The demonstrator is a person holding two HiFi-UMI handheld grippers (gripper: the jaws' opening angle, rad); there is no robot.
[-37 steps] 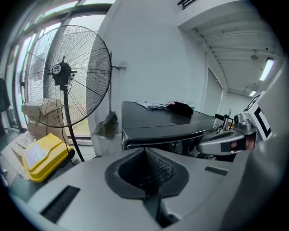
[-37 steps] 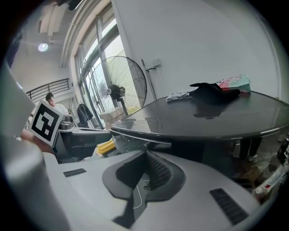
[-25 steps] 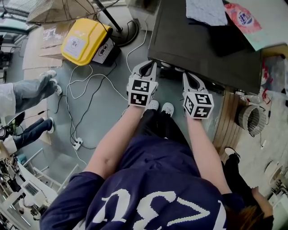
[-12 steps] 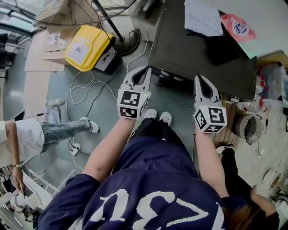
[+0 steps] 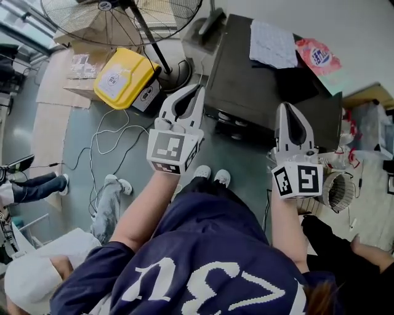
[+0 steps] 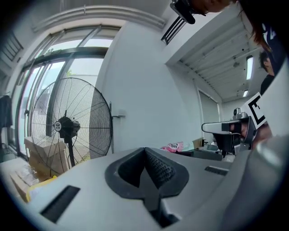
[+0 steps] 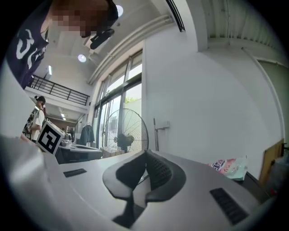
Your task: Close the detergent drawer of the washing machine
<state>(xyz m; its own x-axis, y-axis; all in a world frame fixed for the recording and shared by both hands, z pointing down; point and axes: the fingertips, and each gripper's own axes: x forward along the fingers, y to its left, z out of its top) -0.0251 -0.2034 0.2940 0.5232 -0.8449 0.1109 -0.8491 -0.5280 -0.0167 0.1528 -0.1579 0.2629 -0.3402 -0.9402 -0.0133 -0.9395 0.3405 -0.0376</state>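
Observation:
In the head view the washing machine (image 5: 271, 86) is a dark box seen from above, with its front panel (image 5: 233, 120) facing me; the detergent drawer cannot be made out. My left gripper (image 5: 198, 91) is held high over the machine's front left corner, shut and empty. My right gripper (image 5: 287, 109) hovers over the front right part, also shut with nothing in it. In the left gripper view the jaws (image 6: 145, 151) are pressed together and point level across the room. The right gripper view shows the same shut jaws (image 7: 145, 155).
A white cloth (image 5: 273, 43) and a pink packet (image 5: 315, 56) lie on the machine's top. A standing fan (image 5: 117, 12), a yellow box (image 5: 123, 75) and loose cables (image 5: 117, 138) are on the floor at left. Another person's legs (image 5: 104, 206) stand at lower left. A round wire heater (image 5: 341, 178) sits at right.
Both grippers have risen from the machine's front edge up toward my head, staying shut. The person at left has walked closer along the floor.

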